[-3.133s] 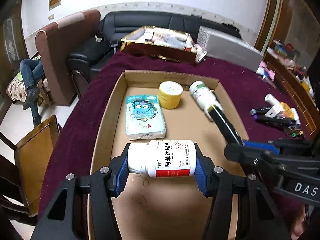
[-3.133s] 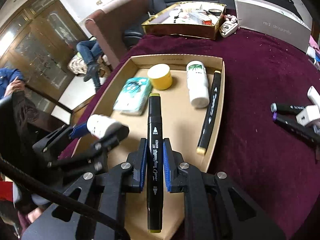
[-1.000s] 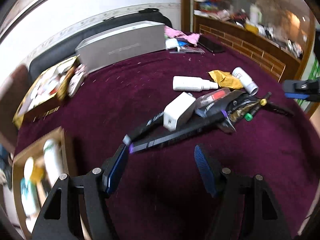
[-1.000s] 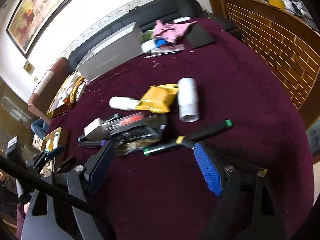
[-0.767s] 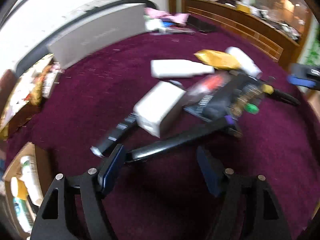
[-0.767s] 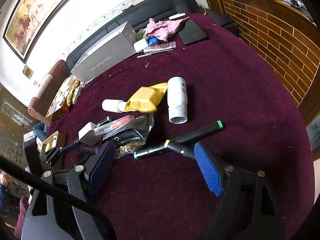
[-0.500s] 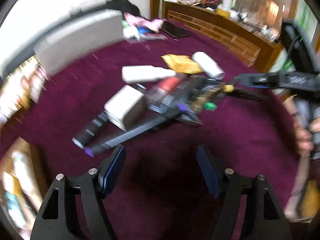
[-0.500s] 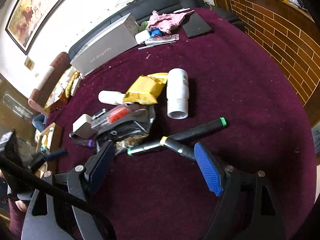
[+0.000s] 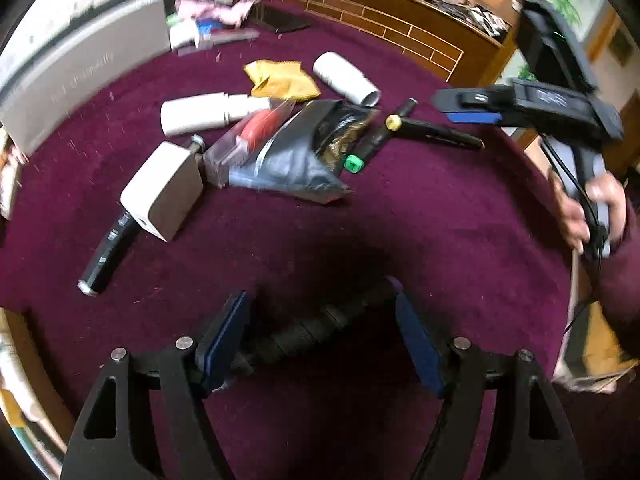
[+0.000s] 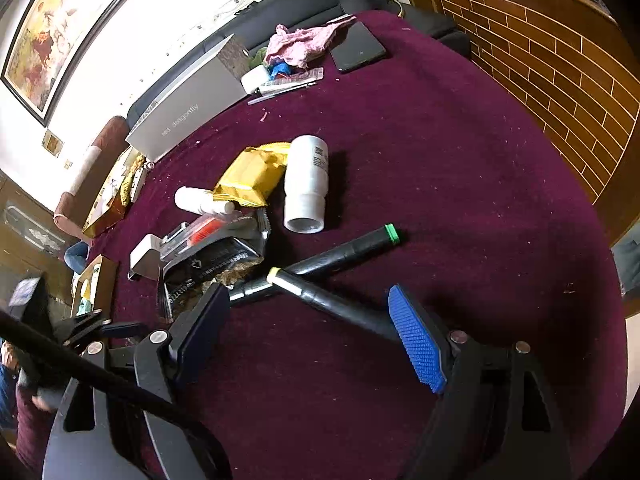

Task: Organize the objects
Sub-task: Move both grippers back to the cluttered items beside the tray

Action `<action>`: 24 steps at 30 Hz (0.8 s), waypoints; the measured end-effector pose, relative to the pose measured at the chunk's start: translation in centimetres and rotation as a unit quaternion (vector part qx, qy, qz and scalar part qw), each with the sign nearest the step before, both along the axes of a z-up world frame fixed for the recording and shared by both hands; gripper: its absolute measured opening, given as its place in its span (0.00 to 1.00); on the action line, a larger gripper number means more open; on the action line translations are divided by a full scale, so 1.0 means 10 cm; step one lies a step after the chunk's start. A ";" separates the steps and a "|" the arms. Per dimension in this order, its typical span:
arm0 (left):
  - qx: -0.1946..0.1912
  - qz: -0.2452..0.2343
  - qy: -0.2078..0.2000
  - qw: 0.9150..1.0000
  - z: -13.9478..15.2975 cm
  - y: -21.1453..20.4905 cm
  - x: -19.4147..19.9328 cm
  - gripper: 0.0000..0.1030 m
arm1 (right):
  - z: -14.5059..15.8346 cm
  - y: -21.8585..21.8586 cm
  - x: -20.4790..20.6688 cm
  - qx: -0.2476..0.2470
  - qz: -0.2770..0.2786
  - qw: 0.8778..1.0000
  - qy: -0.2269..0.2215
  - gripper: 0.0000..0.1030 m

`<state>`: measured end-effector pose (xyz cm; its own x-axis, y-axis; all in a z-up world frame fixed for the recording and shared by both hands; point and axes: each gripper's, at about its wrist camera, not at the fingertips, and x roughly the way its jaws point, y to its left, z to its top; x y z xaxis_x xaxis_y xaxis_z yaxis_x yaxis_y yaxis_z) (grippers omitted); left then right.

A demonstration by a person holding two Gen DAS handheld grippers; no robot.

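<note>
My left gripper (image 9: 320,332) is open, and a black purple-tipped marker (image 9: 320,326) lies on the maroon cloth between its jaws. My right gripper (image 10: 310,330) is open around a black yellow-tipped marker (image 10: 324,298) that crosses a green-tipped marker (image 10: 348,248). A clutter pile lies beyond: a white bottle (image 10: 306,184), a yellow packet (image 10: 252,176), a dark foil bag (image 9: 296,152), a white adapter (image 9: 164,196), a white tube (image 9: 208,112) and another black marker (image 9: 108,252). The right gripper also shows in the left wrist view (image 9: 472,110).
The cardboard tray (image 10: 94,284) sits far left at the table edge. A grey box (image 10: 188,112), a pink cloth (image 10: 308,42) and a black phone (image 10: 358,46) lie at the back. A wooden brick-pattern rail (image 10: 560,64) borders the right side.
Both grippers left the tray without the bottle and marker they held. The left swung to the pile and dropped over the purple-tipped marker. The right closed in on the yellow-tipped marker.
</note>
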<state>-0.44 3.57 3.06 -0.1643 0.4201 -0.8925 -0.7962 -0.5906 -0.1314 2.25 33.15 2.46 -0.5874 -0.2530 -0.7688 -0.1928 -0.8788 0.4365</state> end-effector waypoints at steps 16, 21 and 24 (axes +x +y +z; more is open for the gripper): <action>-0.055 -0.046 0.012 0.997 -0.17 -0.10 0.52 0.67 | -0.21 0.26 0.03 0.005 0.020 0.999 -0.044 0.80; -0.089 -0.065 0.027 0.994 -0.22 -0.16 0.78 0.67 | -0.19 0.05 0.08 0.016 0.072 0.996 -0.060 0.80; -0.103 -0.063 0.032 0.992 -0.22 -0.20 0.88 0.67 | -0.19 -0.12 0.12 0.020 0.103 0.992 -0.069 0.80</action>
<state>8.40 1.52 0.87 -0.1810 0.2510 -0.9509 -0.8682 -0.4949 0.0346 3.42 31.91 0.61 -0.4150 -0.3258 -0.8495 -0.0617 -0.9215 0.3835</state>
